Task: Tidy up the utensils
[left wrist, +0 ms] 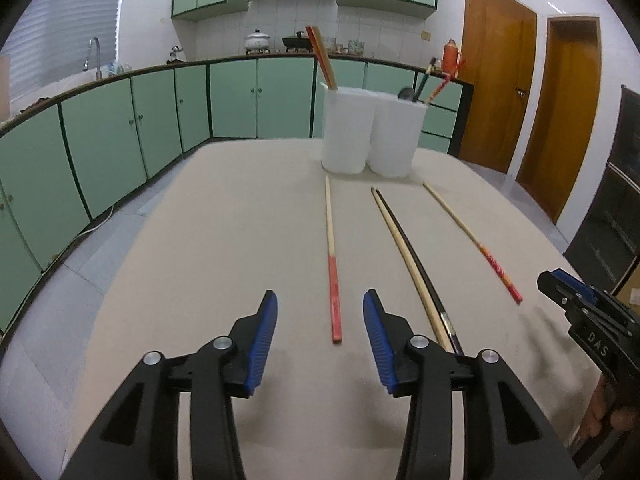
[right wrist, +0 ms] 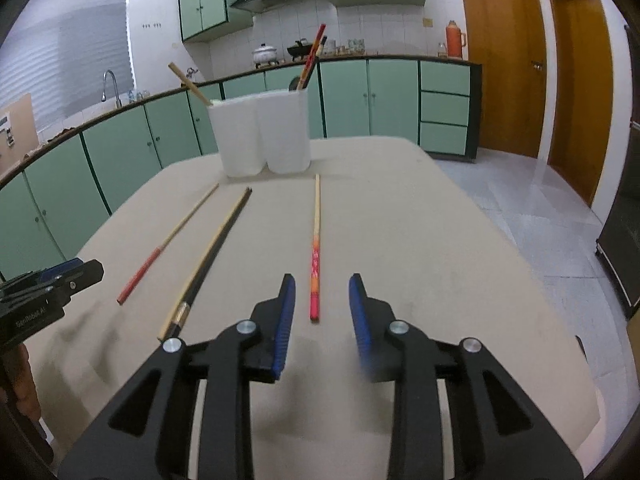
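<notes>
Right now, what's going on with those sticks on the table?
A person holds a claw in each hand, sorting chopsticks into two white containers. Four chopsticks lie loose on the table. The left claw is open around a red-handled chopstick; the right claw is open around a patterned one. Neither grips yet.

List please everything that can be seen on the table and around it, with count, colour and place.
plain red-handled wooden chopstick: 1, pale wood with red end, on the table ahead of the left gripper
pale wooden chopstick and black chopstick: 2, lying side by side, middle of the table
patterned red-orange chopstick: 1, ahead of the right gripper
white plastic containers: 2, side by side at the far end, utensils standing in them
beige table: 1, under everything
green cabinets: many, along the far counter
brown wooden doors: 2, on the right
left gripper: 1, black with blue pads, open
right gripper: 1, same, open
</notes>
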`<state>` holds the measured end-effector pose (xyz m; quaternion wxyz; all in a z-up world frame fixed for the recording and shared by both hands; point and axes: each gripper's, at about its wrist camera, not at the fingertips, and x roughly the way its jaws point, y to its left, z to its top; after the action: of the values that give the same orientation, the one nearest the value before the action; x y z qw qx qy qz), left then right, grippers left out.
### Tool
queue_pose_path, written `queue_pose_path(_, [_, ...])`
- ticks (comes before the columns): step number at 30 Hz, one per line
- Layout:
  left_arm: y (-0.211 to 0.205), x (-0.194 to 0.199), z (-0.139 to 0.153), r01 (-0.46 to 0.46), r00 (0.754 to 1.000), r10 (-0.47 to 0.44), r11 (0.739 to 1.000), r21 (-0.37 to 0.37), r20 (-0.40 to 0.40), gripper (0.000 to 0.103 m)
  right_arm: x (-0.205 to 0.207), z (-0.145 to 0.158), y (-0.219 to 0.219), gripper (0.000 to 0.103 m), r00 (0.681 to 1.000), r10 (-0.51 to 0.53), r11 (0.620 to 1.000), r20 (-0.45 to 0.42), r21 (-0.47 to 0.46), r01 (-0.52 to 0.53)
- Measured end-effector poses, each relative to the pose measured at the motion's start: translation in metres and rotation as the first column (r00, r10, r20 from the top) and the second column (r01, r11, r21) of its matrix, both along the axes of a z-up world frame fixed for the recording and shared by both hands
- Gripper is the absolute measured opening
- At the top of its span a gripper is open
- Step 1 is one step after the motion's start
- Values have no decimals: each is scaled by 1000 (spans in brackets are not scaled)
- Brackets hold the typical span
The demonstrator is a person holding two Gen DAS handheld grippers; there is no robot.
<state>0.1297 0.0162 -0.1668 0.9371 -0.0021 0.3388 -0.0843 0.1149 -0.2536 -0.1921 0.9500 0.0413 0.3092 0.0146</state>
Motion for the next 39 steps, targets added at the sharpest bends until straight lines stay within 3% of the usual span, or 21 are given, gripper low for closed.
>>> queue_pose_path(18, [-11, 13, -18, -35, 997, 35, 999, -6, -64, 45, 9, -12, 5, 28, 999, 10, 1000, -54, -18, -11])
queue_pose_path(29, [-19, 19, -27, -49, 994, 52, 998, 30, -99, 44, 21, -22, 11, 17, 995, 29, 999, -100, -43, -33])
queue_pose_path(32, [-23, 21, -27, -44, 994, 48, 998, 35, -102, 36, 24, -21, 13, 15, 993, 23, 998, -112, -54, -29])
queue_pose_path(34, [-23, 22, -28, -51, 993, 54, 998, 31, -105, 23, 25, -21, 14, 5, 993, 28, 998, -118, -59, -35])
queue_pose_path(36, [-24, 24, -28, -45, 992, 47, 999, 17, -113, 6, 26, -21, 16, 5, 992, 33, 997, -122, -67, -42])
queue_pose_path(39, [-25, 24, -28, -48, 993, 50, 999, 16, -112, 6, 25, -19, 12, 5, 992, 39, 998, -122, -49, -45])
